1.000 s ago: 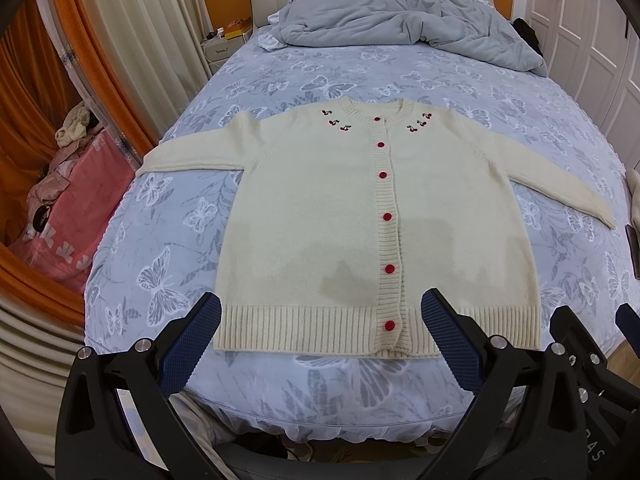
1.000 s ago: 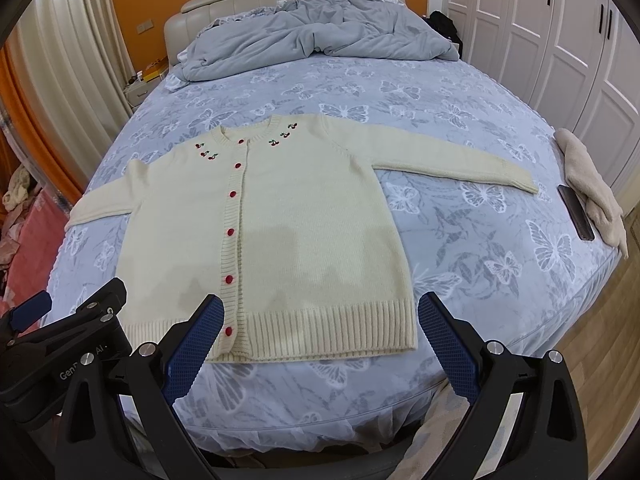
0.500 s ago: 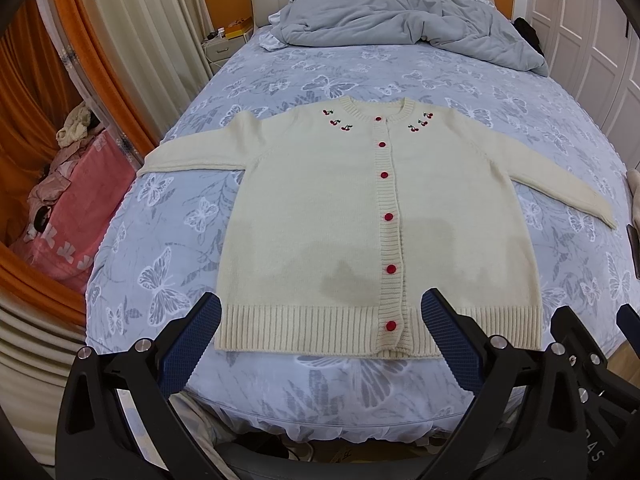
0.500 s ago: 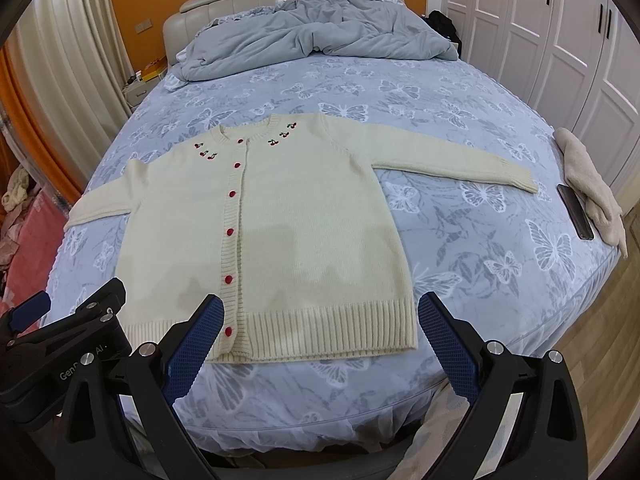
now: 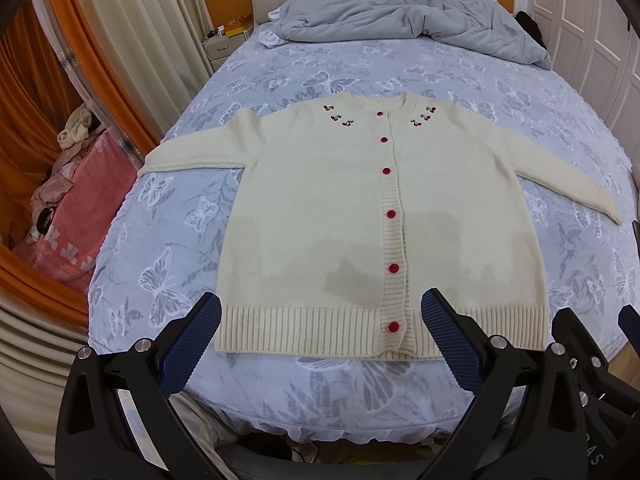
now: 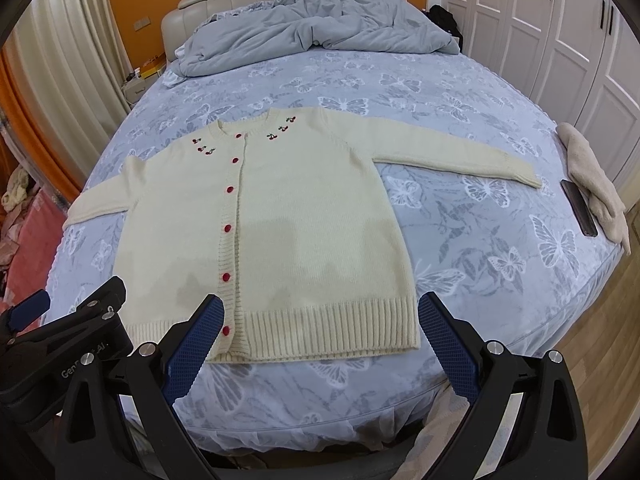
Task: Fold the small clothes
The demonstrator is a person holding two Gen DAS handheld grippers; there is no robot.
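Note:
A cream knit cardigan (image 5: 320, 216) with red buttons and cherry embroidery lies flat, face up and buttoned, both sleeves spread, on the blue butterfly-print bed (image 5: 168, 248). It also shows in the right wrist view (image 6: 304, 224). My left gripper (image 5: 320, 340) is open and empty, held above the hem at the bed's near edge. My right gripper (image 6: 320, 340) is open and empty, also over the hem, to the right of the left one.
A crumpled grey duvet (image 5: 400, 12) lies at the head of the bed. A beige cloth (image 6: 592, 184) and a dark phone (image 6: 578, 208) lie at the bed's right edge. Pink bedding (image 5: 68, 216) and curtains stand at the left, white wardrobes (image 6: 560, 40) at the right.
Both views have shifted very slightly; the cardigan and both grippers stay as they were.

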